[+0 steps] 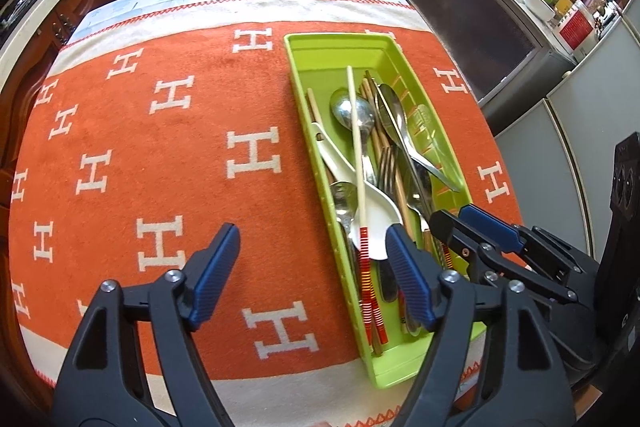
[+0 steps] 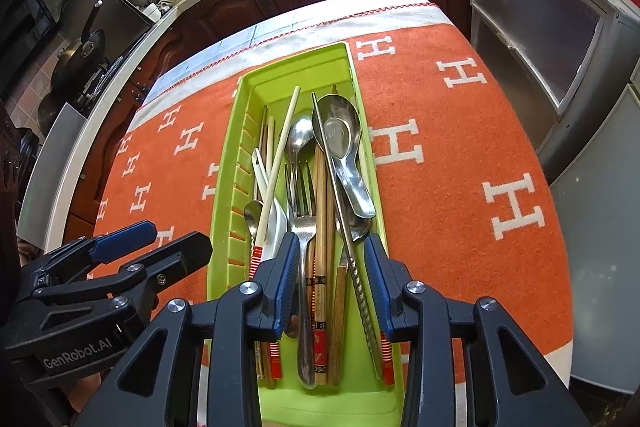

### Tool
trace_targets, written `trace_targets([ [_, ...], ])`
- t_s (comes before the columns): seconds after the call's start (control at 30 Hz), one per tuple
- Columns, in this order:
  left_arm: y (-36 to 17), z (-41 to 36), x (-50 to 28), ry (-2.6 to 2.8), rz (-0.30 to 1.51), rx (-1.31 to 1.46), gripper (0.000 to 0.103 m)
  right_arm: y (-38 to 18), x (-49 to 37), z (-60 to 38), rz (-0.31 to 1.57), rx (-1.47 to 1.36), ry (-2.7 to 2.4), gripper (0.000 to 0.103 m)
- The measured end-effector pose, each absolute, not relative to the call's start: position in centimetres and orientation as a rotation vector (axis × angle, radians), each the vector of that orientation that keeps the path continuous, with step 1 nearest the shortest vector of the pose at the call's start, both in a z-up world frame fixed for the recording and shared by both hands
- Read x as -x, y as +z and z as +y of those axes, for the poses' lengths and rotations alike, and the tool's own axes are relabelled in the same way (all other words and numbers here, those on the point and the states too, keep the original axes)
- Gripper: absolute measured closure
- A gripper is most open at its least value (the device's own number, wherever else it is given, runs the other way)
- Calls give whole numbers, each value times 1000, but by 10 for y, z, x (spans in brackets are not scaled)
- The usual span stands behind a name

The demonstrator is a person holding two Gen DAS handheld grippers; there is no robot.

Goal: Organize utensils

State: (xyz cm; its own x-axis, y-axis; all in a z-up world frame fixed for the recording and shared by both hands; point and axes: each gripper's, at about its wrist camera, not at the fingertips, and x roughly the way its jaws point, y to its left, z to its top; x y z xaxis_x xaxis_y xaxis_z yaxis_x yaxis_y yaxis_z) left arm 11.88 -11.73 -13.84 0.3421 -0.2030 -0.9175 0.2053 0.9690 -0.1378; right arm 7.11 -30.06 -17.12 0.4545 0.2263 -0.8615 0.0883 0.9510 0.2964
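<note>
Utensils (image 2: pixel 308 195) lie heaped lengthwise in a green tray (image 2: pixel 224 187) on an orange blanket (image 2: pixel 460 187) covering the table. Right gripper (image 2: pixel 332 287) hovers over the tray's near end, jaws parted, gripping nothing. Left gripper (image 1: pixel 312 267) hangs spread wide at the tray's left edge, also empty.

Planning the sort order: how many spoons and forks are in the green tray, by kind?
Metal spoons: 3
White ceramic spoon: 1
Fork: 1
Total: 5
The chopsticks overlap too much to count, and more may lie hidden under the pile.
</note>
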Motion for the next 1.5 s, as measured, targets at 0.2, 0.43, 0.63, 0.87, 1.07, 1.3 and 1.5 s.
trace_targets([
  [0.2,-135,-108,-113,-249,1180,-15,23,-167,-65,-292,1107,-305,90,68],
  [0.43,-124,-95,-101,-228,1137,-25,19,-158,-56,-282,1107,-293,91,62],
  [0.63,-107,-73,-88,-188,1073,-38,17,-145,-43,-268,1094,-274,101,57],
  [0.87,-82,-36,-72,-141,1006,-19,17,-116,-35,-243,1059,-265,114,49],
  [1.07,-56,-3,-52,-67,935,-34,17,-82,-29,-216,1025,-260,143,44],
  [1.3,-30,24,-31,-10,870,-25,13,-33,-17,-179,936,-248,181,31],
  [1.5,-17,42,-19,31,835,-14,11,-11,-2,-149,878,-172,176,28],
])
